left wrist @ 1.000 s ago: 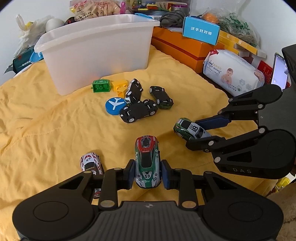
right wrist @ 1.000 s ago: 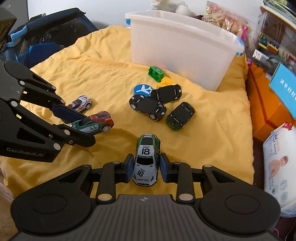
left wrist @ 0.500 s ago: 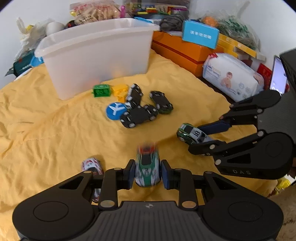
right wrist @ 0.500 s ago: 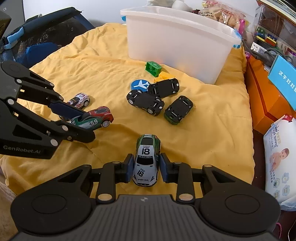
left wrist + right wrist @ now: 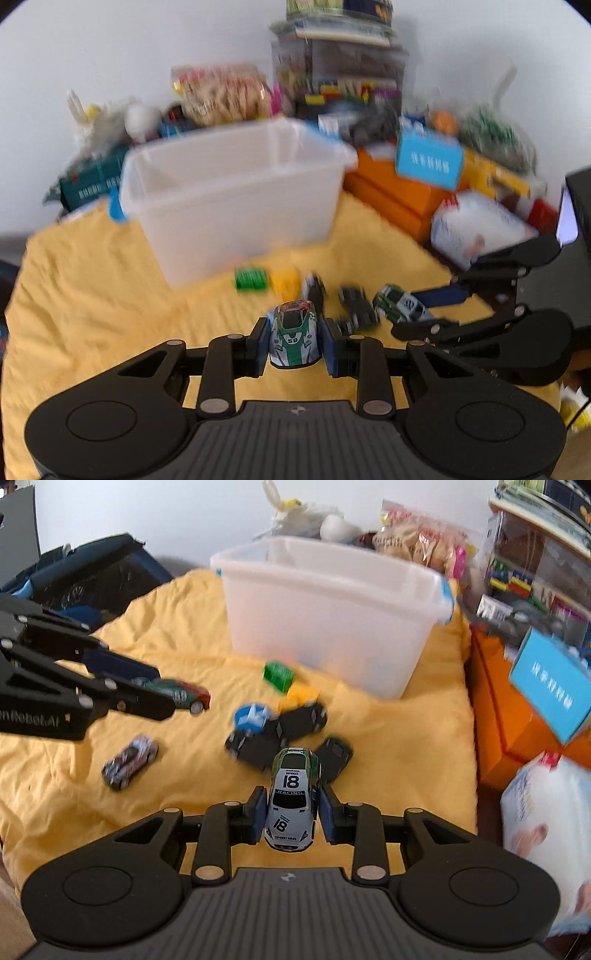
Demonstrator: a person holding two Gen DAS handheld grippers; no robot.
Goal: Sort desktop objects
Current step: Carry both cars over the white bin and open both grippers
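My left gripper point(image 5: 294, 338) is shut on a green, red and white toy car numbered 59 point(image 5: 294, 334), held above the yellow cloth point(image 5: 92, 295). My right gripper point(image 5: 291, 808) is shut on a white and green toy car numbered 18 point(image 5: 291, 797), also lifted. Each held car shows in the other view: car 59 point(image 5: 177, 694) in the left gripper point(image 5: 162, 705), car 18 point(image 5: 399, 306) in the right gripper point(image 5: 413, 314). A translucent white bin point(image 5: 229, 192) point(image 5: 332, 602) stands behind. Two or three overturned black cars point(image 5: 280, 731), one dark green car point(image 5: 334, 755) and a small white car point(image 5: 129, 760) lie on the cloth.
A green block point(image 5: 277, 675), a yellow block point(image 5: 301, 696) and a blue round aeroplane token point(image 5: 253, 716) lie before the bin. Orange boxes point(image 5: 399, 195), a blue box point(image 5: 428, 164) and a wipes pack point(image 5: 476, 225) crowd the right. A dark bag point(image 5: 88, 579) sits left.
Both grippers have risen from the cloth with their cars, the left more than the right. The bin's open top has come into view and the loose cars lie lower and nearer.
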